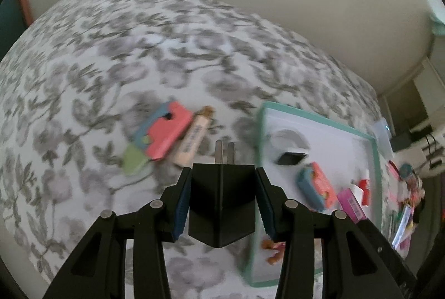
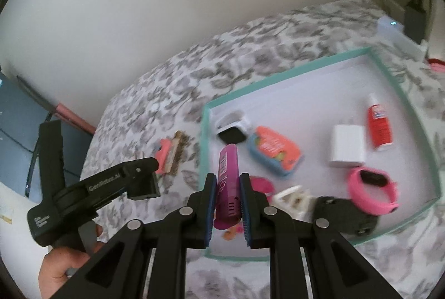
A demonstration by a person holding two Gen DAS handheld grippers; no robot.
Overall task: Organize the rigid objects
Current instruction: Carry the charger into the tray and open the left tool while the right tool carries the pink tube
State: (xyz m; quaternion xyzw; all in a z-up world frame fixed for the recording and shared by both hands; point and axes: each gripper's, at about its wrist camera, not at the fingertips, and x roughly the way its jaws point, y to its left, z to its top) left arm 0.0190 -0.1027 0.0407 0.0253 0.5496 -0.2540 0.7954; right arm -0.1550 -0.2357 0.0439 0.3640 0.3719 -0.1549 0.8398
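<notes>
My left gripper (image 1: pixel 222 173) is shut on a black plug adapter (image 1: pixel 222 201), its metal prongs pointing forward, held above the floral bedspread just left of the teal-rimmed white tray (image 1: pixel 375 159). My right gripper (image 2: pixel 228 179) is shut on a magenta tube (image 2: pixel 228 182), held over the near left part of the tray (image 2: pixel 411 109). The left gripper also shows in the right wrist view (image 2: pixel 147 176), left of the tray. A coral and blue case (image 1: pixel 164 134) and a beige wooden piece (image 1: pixel 192 143) lie on the bedspread.
In the tray lie a white and black case (image 2: pixel 232 129), a coral and blue case (image 2: pixel 275 151), a white box (image 2: pixel 347 148), a red bottle (image 2: pixel 379 126), a pink watch (image 2: pixel 372 187), a black item (image 2: pixel 345 215) and a white clip (image 2: pixel 292 198). A wall runs behind the bed.
</notes>
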